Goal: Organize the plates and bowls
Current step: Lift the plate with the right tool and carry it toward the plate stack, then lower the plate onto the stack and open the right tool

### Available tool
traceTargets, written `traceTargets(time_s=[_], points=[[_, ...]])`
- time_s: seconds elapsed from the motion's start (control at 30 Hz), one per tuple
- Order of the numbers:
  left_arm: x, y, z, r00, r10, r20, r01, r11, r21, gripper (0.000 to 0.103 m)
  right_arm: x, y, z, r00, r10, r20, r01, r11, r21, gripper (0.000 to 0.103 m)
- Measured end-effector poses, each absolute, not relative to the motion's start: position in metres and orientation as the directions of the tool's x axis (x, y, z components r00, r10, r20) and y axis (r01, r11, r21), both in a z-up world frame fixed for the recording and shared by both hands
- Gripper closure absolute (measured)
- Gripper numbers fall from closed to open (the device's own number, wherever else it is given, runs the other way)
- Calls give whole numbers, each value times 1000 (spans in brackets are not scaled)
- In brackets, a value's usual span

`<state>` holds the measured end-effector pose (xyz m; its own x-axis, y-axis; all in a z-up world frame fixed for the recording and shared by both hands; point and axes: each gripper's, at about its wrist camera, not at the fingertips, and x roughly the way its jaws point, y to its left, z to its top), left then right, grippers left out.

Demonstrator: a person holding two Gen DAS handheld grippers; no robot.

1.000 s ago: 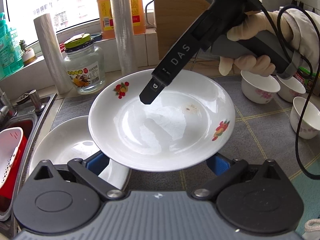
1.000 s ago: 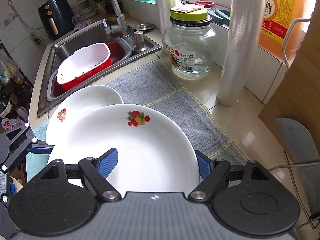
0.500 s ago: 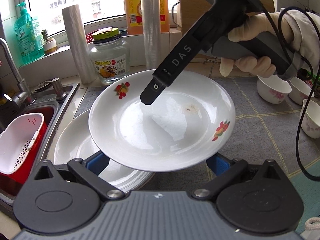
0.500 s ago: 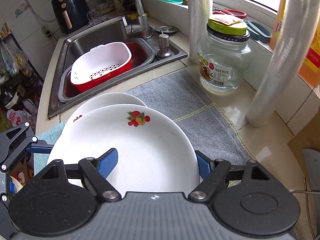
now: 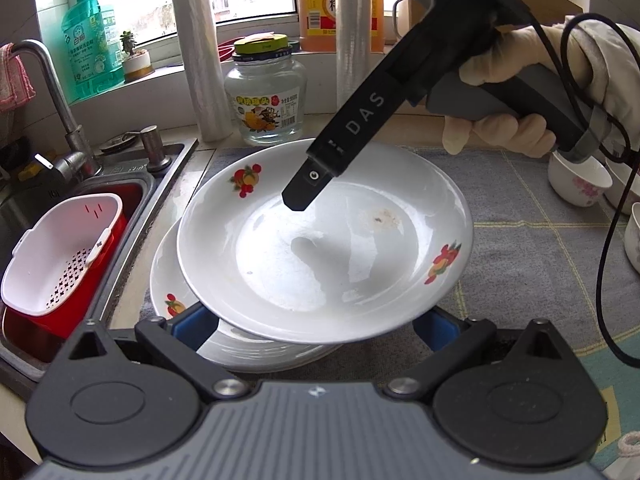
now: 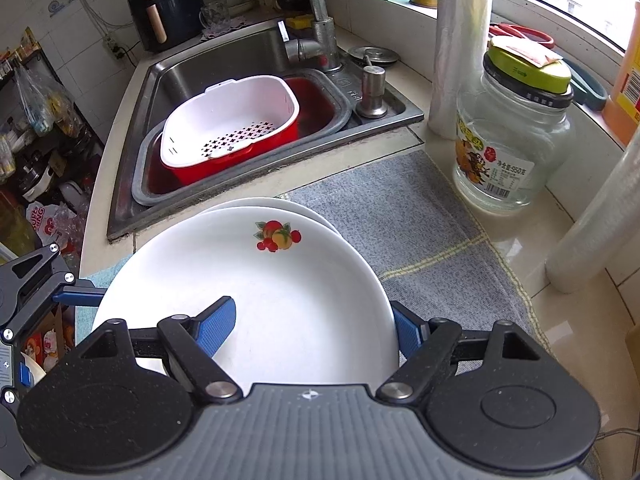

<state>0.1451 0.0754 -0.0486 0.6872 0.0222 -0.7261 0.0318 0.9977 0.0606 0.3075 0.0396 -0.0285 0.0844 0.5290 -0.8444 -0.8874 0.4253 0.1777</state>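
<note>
Top plate (image 5: 324, 248) over lower plate (image 5: 180, 280) on mat (image 5: 532, 248), sink (image 6: 224, 60) w/ basket (image 6: 228, 120) left, jar (image 5: 266, 92) behind, bowls (image 5: 580, 180) right.

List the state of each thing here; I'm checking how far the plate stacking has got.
Top plate, lifted, tilted over the lower plate, stain inside.
Lower plate, lying flat.
Bowls, upright, unstacked.
Jar, lid on, looks empty.
Colander, upright, empty.
Left gripper, open, fingers under the top plate's rim.
Right gripper, one finger over the top plate, one under; grip unclear.
</note>
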Motion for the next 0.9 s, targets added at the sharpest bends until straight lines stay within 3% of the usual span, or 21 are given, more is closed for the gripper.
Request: traceTargets(time_s=[0.9], points=[[156, 83, -57, 659, 40, -751, -21, 999, 35, 1, 318, 56, -45, 47, 509, -859, -902, 392, 183, 17]])
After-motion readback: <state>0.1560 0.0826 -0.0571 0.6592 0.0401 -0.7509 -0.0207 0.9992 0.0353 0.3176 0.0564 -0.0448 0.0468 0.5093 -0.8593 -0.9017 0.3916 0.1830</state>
